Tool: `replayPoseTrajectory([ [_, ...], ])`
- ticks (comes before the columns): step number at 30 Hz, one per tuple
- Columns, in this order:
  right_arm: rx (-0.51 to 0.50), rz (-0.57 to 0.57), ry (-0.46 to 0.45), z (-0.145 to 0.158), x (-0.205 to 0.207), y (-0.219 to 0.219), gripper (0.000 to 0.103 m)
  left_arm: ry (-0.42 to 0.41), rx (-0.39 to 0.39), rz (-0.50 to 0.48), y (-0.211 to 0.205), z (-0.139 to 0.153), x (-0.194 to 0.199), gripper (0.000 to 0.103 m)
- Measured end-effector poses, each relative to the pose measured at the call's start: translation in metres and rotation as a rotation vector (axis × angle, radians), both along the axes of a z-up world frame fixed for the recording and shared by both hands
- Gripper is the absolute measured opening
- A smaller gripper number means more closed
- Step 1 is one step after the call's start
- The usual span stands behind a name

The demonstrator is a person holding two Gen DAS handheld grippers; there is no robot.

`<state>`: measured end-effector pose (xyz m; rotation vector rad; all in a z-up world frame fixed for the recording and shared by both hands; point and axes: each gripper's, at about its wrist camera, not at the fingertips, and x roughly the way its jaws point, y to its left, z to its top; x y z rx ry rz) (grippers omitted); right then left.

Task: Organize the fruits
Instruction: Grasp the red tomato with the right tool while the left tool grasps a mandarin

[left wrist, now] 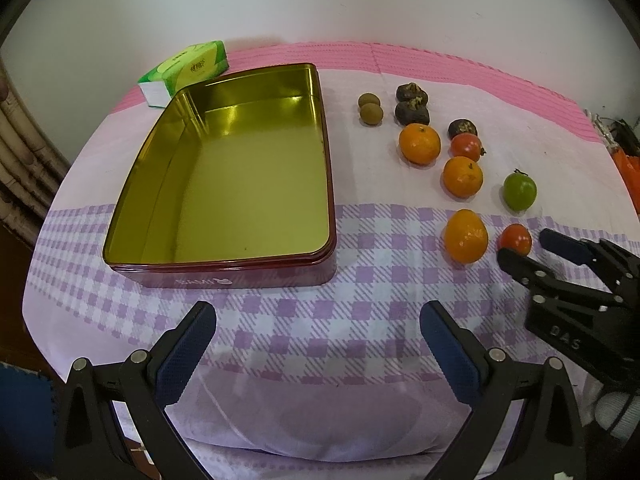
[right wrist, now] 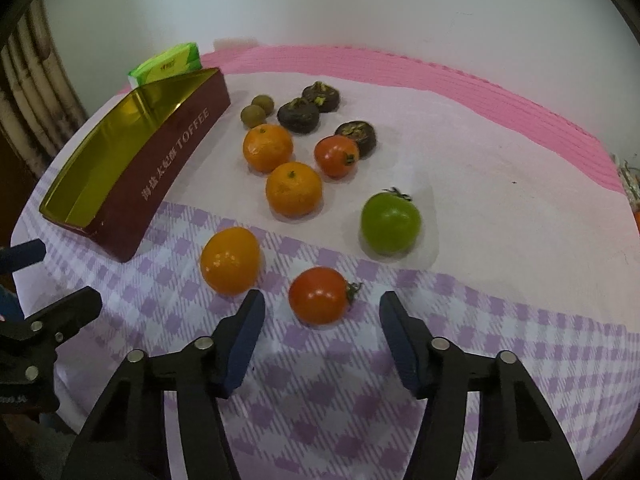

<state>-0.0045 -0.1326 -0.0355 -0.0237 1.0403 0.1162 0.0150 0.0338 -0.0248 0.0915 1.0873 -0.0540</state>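
We saw the fruits lying loose on the bench (left wrist: 360, 332), which was covered by a pink and lilac checked cloth, to the right of a maroon toffee tin (left wrist: 224, 276) with a gold inside. The tin held nothing that we could see. A green tissue pack (left wrist: 188, 68) lay just behind it.

The left hand-held gripper (left wrist: 318, 332) hung over bare cloth in front of the tin, its jaws wide and nothing between them.

The right hand-held gripper (right wrist: 322, 320) pointed down at the nearest red tomato (right wrist: 318, 295). Its jaws stood partly closed on either side of the tomato, with a gap showing between each pad and the fruit, so it gripped nothing.

Just left of that tomato lay an orange mandarin (right wrist: 229, 260). Beyond them sat a green tomato (right wrist: 390, 222), two more mandarins (right wrist: 294, 189) touching each other, and a second red tomato (right wrist: 336, 156). Farthest back were three dark brown wrinkled fruits (right wrist: 298, 115) and two small tan round fruits (right wrist: 254, 114), the latter nearest the tin.
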Motion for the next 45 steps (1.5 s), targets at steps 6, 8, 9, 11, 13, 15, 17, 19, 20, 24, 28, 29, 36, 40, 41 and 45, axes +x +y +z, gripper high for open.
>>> replayPoseTrajectory([
  [6, 0.0, 0.003, 0.015, -0.008, 0.007, 0.001, 0.044, -0.006, 0.002, -0.015, -0.003, -0.001, 0.001, 0.101],
  [8, 0.003, 0.003, 0.01, -0.008, 0.008, 0.0, 0.038, -0.005, 0.004, -0.023, -0.005, -0.002, 0.001, 0.101],
  [9, 0.005, 0.005, 0.012, -0.008, 0.008, 0.0, 0.036, -0.006, 0.006, -0.027, -0.006, -0.002, 0.001, 0.101],
  [11, 0.01, 0.005, 0.01, -0.009, 0.009, 0.0, 0.035, -0.007, 0.007, -0.032, -0.008, -0.003, 0.001, 0.101],
  [13, 0.004, 0.008, 0.008, -0.009, 0.008, 0.0, 0.035, -0.005, 0.013, -0.038, -0.01, -0.003, 0.002, 0.101],
  [15, -0.003, -0.001, 0.008, -0.009, 0.008, -0.004, 0.035, -0.002, 0.015, -0.047, -0.012, -0.003, 0.003, 0.101],
  [17, -0.003, -0.018, 0.011, -0.009, 0.007, -0.01, 0.034, -0.003, 0.017, -0.057, -0.015, -0.002, 0.004, 0.101],
  [19, -0.012, -0.046, 0.015, -0.008, 0.006, -0.022, 0.034, -0.005, 0.017, -0.071, -0.018, 0.0, 0.004, 0.101],
  [20, -0.017, -0.056, 0.017, -0.008, 0.005, -0.027, 0.034, -0.008, 0.017, -0.081, -0.02, 0.001, 0.005, 0.101],
  [24, -0.026, -0.108, 0.027, -0.008, 0.004, -0.055, 0.034, 0.003, 0.001, -0.123, -0.032, 0.004, 0.009, 0.101],
  [28, -0.029, -0.148, 0.031, -0.008, 0.002, -0.078, 0.034, 0.018, -0.016, -0.155, -0.047, 0.004, 0.015, 0.099],
  [29, -0.024, -0.159, 0.033, -0.008, 0.002, -0.082, 0.034, 0.021, -0.021, -0.163, -0.051, 0.004, 0.016, 0.096],
  [36, -0.002, -0.163, 0.038, -0.009, 0.007, -0.089, 0.034, 0.081, -0.041, -0.229, -0.085, -0.006, 0.03, 0.075],
  [40, 0.006, -0.174, 0.039, -0.009, 0.007, -0.09, 0.034, 0.114, -0.058, -0.233, -0.097, -0.013, 0.041, 0.068],
  [41, 0.01, -0.176, 0.039, -0.009, 0.008, -0.09, 0.034, 0.117, -0.058, -0.233, -0.099, -0.014, 0.044, 0.062],
  [45, 0.02, -0.178, 0.038, -0.009, 0.008, -0.09, 0.034, 0.144, -0.066, -0.227, -0.103, -0.022, 0.053, 0.051],
])
